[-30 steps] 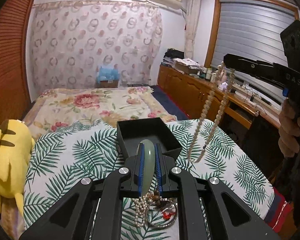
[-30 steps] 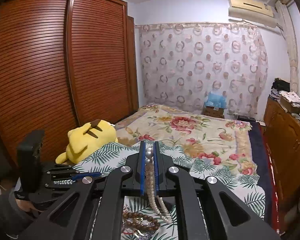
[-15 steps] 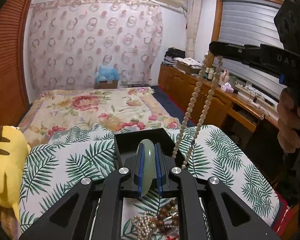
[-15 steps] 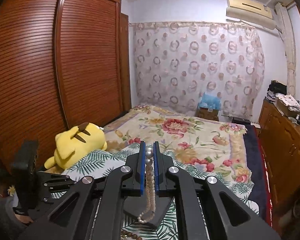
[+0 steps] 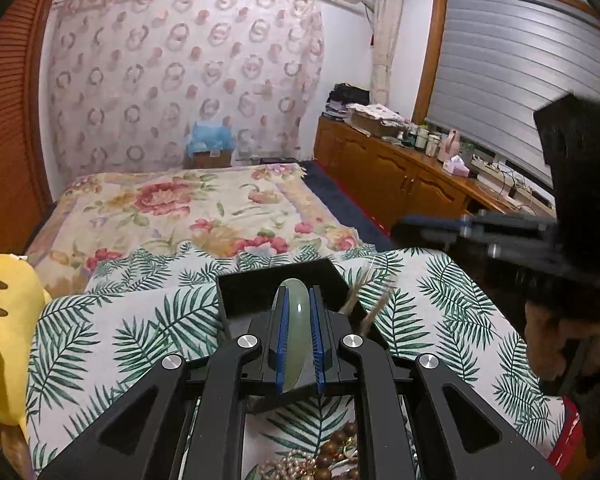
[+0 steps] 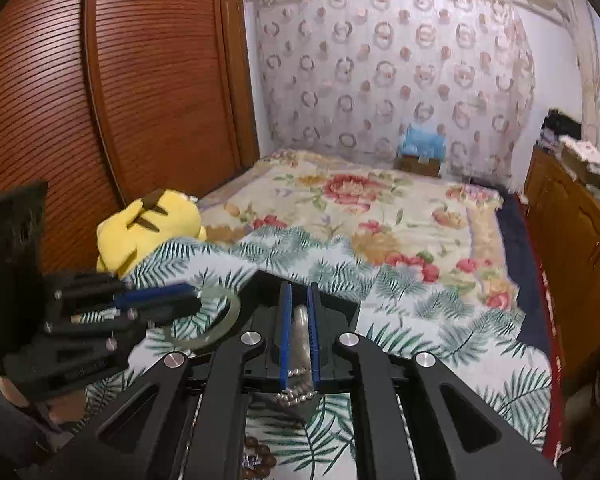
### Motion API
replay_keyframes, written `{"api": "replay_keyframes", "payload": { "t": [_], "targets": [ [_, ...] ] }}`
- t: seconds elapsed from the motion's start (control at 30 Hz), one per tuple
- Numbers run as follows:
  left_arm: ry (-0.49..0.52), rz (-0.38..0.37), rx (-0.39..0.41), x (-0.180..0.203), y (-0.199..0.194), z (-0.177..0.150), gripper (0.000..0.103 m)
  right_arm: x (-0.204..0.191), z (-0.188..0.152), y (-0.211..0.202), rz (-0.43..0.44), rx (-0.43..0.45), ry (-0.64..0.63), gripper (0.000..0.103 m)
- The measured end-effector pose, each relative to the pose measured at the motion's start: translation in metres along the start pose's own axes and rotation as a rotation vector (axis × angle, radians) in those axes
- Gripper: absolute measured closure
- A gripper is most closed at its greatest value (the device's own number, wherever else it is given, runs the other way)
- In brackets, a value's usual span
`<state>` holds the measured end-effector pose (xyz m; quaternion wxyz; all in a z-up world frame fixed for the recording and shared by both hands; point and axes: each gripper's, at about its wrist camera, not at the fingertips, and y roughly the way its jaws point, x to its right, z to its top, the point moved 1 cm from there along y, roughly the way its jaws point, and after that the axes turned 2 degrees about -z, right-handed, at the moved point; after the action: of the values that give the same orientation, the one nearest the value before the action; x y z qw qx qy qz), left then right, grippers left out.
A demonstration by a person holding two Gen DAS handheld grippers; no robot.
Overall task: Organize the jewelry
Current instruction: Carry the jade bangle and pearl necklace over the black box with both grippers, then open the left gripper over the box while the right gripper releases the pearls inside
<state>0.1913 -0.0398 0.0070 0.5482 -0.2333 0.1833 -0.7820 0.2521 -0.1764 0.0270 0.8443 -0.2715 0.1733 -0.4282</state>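
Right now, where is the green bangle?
The green bangle is pinched in the left hand-held gripper, just above the black box on the leaf-print cloth.

Left wrist view: looks along its fingers, low over the leaf-print cloth, toward the curtain; window at upper right.
Right wrist view: same low height, faces curtain; wardrobe at left.
Shared: black box, bed, yellow plush toy.
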Motion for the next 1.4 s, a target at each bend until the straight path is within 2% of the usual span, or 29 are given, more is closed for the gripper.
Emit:
{"api": "replay_keyframes", "payload": {
  "t": [0.03,0.1,0.33,0.53,0.6,0.67,0.8,0.97,1.07,1.37,1.4],
  "targets": [
    [-0.001,-0.002,-0.002,0.0,0.002,0.0,0.094,0.001,-0.002,0.001,0.001,-0.004,0.0,0.081],
    [-0.001,-0.006,-0.01,0.002,0.007,0.002,0.094,0.002,-0.007,0.001,0.009,-0.007,0.006,0.075],
    [-0.002,0.001,-0.048,0.006,0.028,0.001,0.094,0.014,-0.032,-0.008,0.011,-0.008,0.03,0.075],
    [0.016,0.01,-0.037,0.014,0.016,-0.002,0.086,0.013,-0.063,-0.018,0.007,-0.015,0.045,0.075],
    [0.033,0.023,-0.033,0.017,0.009,-0.004,0.076,0.01,-0.075,-0.024,0.004,-0.011,0.052,0.075],
    [0.049,0.039,-0.029,0.019,0.0,-0.008,0.075,0.005,-0.084,-0.031,0.003,0.0,0.056,0.075],
    [0.054,0.051,-0.035,0.019,-0.014,-0.02,0.071,-0.011,-0.106,-0.048,-0.004,0.018,0.053,0.074],
    [0.046,0.07,-0.042,0.019,-0.031,-0.047,0.06,-0.023,-0.133,-0.059,0.005,0.007,0.07,0.06],
    [0.011,0.054,-0.058,0.017,-0.037,-0.065,0.057,-0.027,-0.153,-0.062,-0.019,-0.009,0.075,0.06],
    [-0.018,0.07,-0.113,0.019,-0.048,-0.108,0.056,-0.029,-0.188,-0.077,-0.047,-0.026,0.108,0.06],
    [-0.023,0.07,-0.121,0.02,-0.049,-0.113,0.051,-0.029,-0.192,-0.078,-0.053,-0.031,0.114,0.06]
  ]
}}
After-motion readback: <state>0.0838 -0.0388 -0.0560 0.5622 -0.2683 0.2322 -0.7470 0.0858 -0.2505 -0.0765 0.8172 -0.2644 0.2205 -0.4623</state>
